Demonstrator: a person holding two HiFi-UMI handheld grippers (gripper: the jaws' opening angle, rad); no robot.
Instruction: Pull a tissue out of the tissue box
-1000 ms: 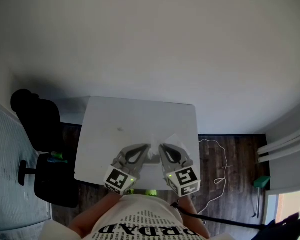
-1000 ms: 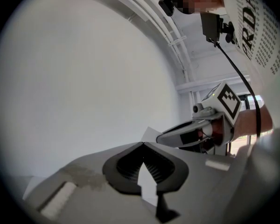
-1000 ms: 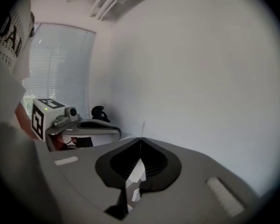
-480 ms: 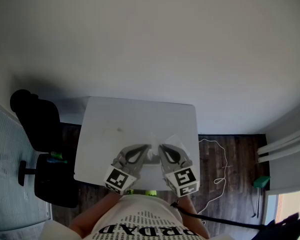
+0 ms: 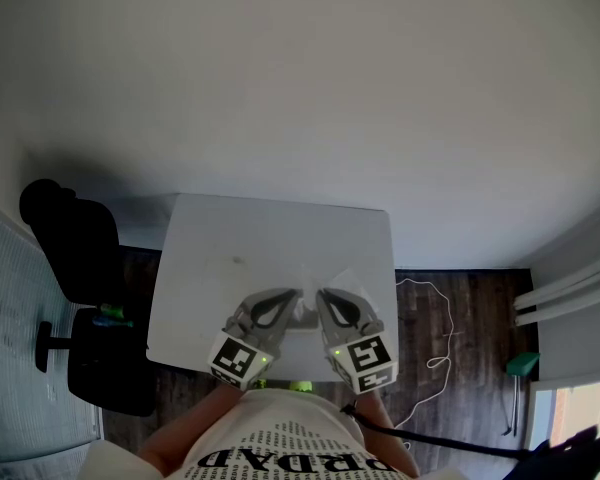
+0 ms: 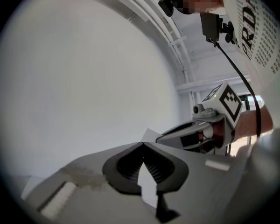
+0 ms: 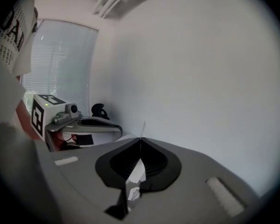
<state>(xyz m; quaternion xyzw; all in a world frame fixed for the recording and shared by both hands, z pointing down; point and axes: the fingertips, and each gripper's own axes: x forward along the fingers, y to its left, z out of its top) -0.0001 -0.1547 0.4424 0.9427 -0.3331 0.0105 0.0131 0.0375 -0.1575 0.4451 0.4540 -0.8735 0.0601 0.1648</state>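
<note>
Peeking, seemingly pinched, from left gripper [image 6: 141, 144] and right gripper [image 7: 141, 139] jaws: tissue [image 6: 151, 136]

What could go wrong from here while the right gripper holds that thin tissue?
The right gripper pinches the thin tissue right at its jaw tips, so a pull may tear it or let it slip out. The left gripper sits shut close beside it and could snag the sheet.
</note>
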